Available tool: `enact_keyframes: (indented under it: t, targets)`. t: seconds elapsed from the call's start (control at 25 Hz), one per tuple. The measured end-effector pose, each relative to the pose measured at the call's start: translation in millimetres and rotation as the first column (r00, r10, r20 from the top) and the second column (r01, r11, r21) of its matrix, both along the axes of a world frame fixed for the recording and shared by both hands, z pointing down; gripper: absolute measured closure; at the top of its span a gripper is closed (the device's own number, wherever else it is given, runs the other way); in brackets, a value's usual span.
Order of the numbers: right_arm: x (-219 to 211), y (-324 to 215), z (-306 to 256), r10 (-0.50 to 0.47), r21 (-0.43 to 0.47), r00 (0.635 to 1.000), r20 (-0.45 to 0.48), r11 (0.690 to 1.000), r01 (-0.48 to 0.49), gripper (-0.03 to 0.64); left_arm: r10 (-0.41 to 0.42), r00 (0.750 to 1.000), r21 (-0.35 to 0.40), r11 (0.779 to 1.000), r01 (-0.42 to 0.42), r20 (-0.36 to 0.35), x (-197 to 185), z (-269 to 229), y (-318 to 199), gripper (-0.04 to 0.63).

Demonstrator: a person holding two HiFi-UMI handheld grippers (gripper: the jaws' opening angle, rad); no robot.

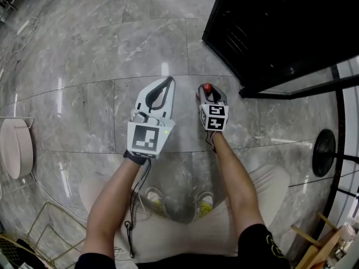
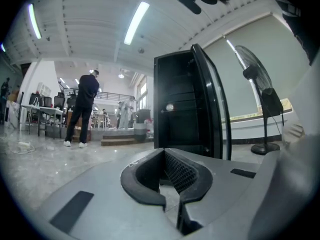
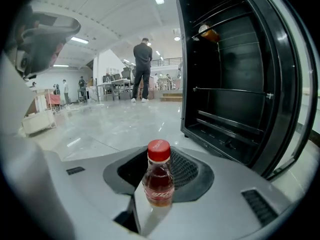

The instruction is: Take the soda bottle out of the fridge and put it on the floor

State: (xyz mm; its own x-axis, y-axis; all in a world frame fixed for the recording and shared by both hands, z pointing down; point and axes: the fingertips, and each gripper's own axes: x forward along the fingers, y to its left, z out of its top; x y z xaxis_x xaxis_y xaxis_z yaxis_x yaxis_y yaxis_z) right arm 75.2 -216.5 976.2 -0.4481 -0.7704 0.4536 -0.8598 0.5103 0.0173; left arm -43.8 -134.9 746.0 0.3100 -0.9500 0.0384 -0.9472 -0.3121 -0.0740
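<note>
Red-capped soda bottle point(image 3: 159, 180) sits clamped in my right gripper point(image 1: 208, 92) over the marble floor point(image 1: 95, 49) before the open black fridge point(image 3: 227, 84), while my left gripper point(image 2: 164, 154) is clenched empty.

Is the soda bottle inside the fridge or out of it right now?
Out: the soda bottle sits clamped in the right gripper, in front of the open fridge.

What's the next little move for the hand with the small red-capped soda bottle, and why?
Probably lower it straight down until its base meets the grey marble floor. The right tongs grip the small red-capped soda bottle upright, already outside the open black fridge, and it doesn't look set down yet.
</note>
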Motion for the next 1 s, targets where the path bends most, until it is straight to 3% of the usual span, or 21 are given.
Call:
enact_keyframes:
  t: [0.72,1.0]
  targets:
    - [-9.4,5.6,25.9,-0.038,0.009,0.999,-0.025,0.999,0.039,0.491,-0.003,0.999,-0.01,1.0,0.002,-0.034,-2.6,3.5,-3.9,0.578]
    - [-13.1,6.9,29.2,-0.053,0.034,0.998,-0.038,0.998,0.054,0.489,-0.025,0.999,-0.054,0.998,0.024,-0.024,-8.2,17.2,-8.5,0.578]
